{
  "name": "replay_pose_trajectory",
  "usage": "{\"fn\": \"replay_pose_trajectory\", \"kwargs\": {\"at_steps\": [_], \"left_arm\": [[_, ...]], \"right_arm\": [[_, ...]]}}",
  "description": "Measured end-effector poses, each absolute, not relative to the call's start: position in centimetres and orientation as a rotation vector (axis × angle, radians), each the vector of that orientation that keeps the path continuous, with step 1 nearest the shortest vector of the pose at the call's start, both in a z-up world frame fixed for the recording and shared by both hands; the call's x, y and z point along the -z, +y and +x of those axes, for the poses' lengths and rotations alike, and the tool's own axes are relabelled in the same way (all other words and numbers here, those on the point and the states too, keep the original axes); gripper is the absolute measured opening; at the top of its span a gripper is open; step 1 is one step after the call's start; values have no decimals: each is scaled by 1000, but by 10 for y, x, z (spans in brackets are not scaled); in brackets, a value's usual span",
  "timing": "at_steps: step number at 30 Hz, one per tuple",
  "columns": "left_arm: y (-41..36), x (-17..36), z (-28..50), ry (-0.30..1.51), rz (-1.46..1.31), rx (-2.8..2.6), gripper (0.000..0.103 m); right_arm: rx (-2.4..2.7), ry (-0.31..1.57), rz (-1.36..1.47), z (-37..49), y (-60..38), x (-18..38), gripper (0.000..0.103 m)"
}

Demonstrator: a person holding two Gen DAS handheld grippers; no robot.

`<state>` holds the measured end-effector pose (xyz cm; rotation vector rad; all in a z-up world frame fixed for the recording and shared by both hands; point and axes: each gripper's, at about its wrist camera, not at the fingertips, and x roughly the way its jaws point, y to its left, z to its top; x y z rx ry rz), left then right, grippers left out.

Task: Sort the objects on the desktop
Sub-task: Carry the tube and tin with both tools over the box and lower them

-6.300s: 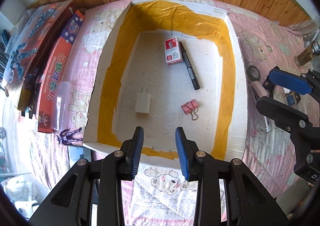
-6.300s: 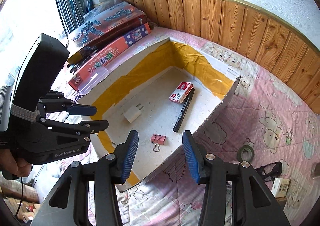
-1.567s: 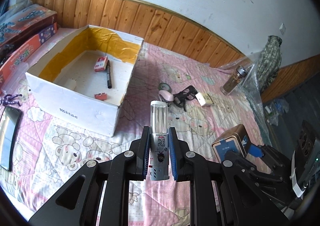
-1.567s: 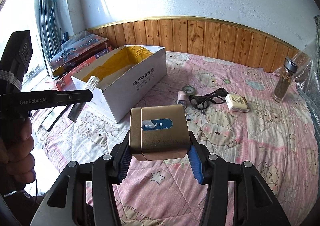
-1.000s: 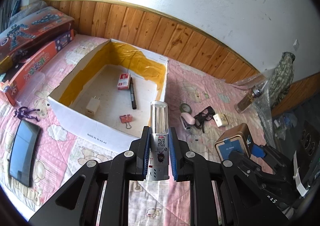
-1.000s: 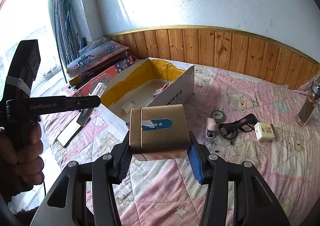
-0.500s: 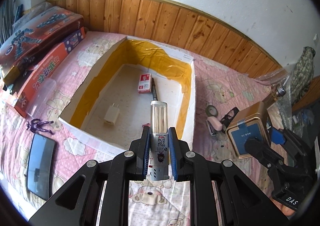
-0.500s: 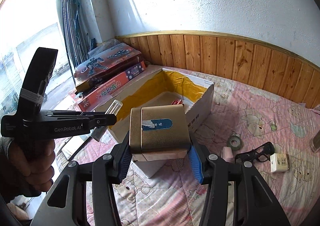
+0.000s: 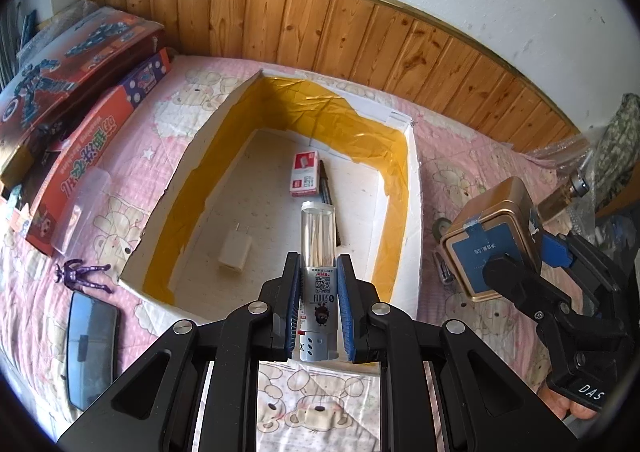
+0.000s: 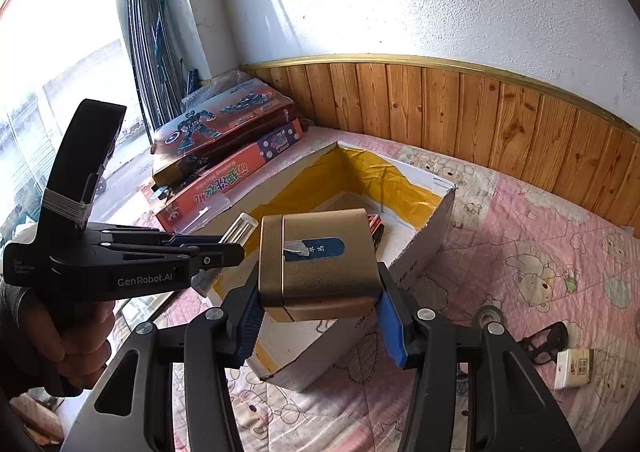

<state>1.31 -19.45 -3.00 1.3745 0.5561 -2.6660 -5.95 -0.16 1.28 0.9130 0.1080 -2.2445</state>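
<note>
marker (image 9: 325, 188) half hidden behind tube (image 9: 318, 236)

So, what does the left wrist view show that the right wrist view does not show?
Only the left wrist view shows the black phone, the purple figure and the white charger on the box floor. Only the right wrist view shows the window, the black glasses and the hand on the left tongs. Both show the cardboard box, the gold tin held in the right tongs, and the clear tube held in the left tongs.
</note>
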Motion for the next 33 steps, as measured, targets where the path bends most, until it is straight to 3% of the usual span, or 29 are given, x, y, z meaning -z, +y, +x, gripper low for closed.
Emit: {"fn": "replay_pose_trajectory", "kwargs": {"at_steps": [17, 33], "left_arm": [[-214, 40, -29, 604, 1483, 2610, 18], [-228, 75, -42, 811, 1689, 2485, 18]], "right_arm": [[2197, 198, 971, -117, -28, -2, 52], [2086, 319, 1091, -168, -85, 14, 52]]}}
